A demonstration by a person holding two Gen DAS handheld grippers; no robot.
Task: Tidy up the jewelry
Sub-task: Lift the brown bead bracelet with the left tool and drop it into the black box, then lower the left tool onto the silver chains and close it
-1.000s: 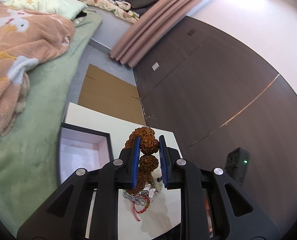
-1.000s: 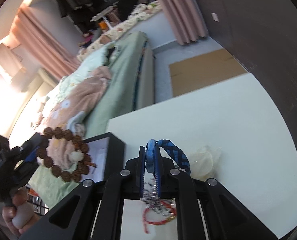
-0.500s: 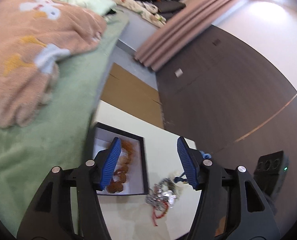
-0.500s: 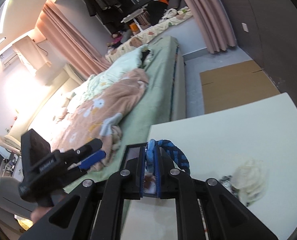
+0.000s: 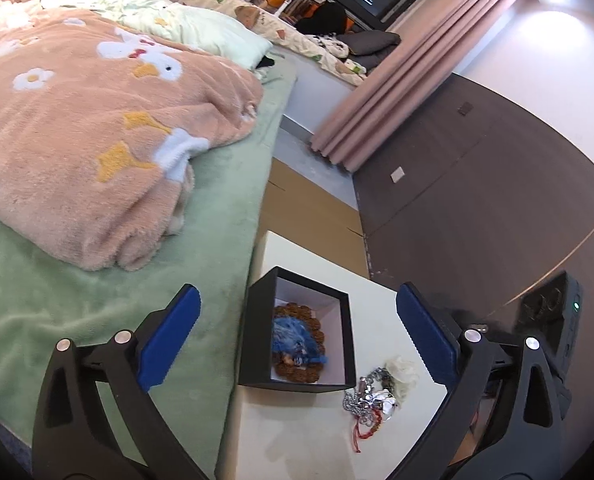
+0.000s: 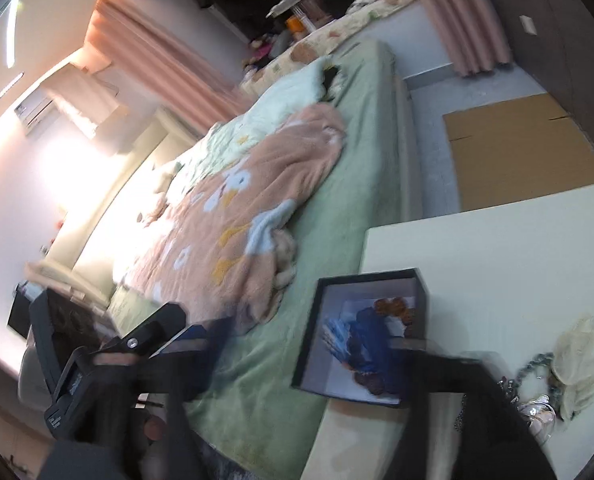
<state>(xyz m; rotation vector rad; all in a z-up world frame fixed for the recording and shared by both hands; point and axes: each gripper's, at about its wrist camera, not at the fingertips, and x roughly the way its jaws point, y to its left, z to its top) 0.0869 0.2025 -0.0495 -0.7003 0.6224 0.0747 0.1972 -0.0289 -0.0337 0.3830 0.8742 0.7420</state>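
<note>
While my left gripper point(image 5: 297, 336) gapes empty, my blurred right gripper point(image 6: 317, 360) seems apart; the limp, light chain tangle point(image 5: 367, 400), lower right, wants pinching mid-clump.

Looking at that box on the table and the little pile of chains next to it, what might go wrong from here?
The box sits at the table edge by the bed; a nudge might tip it off. The chains lie tangled with a red cord, so lifting one piece may drag the rest. The blue bracelet and the beads already fill much of the box, so more pieces could snag together.
</note>
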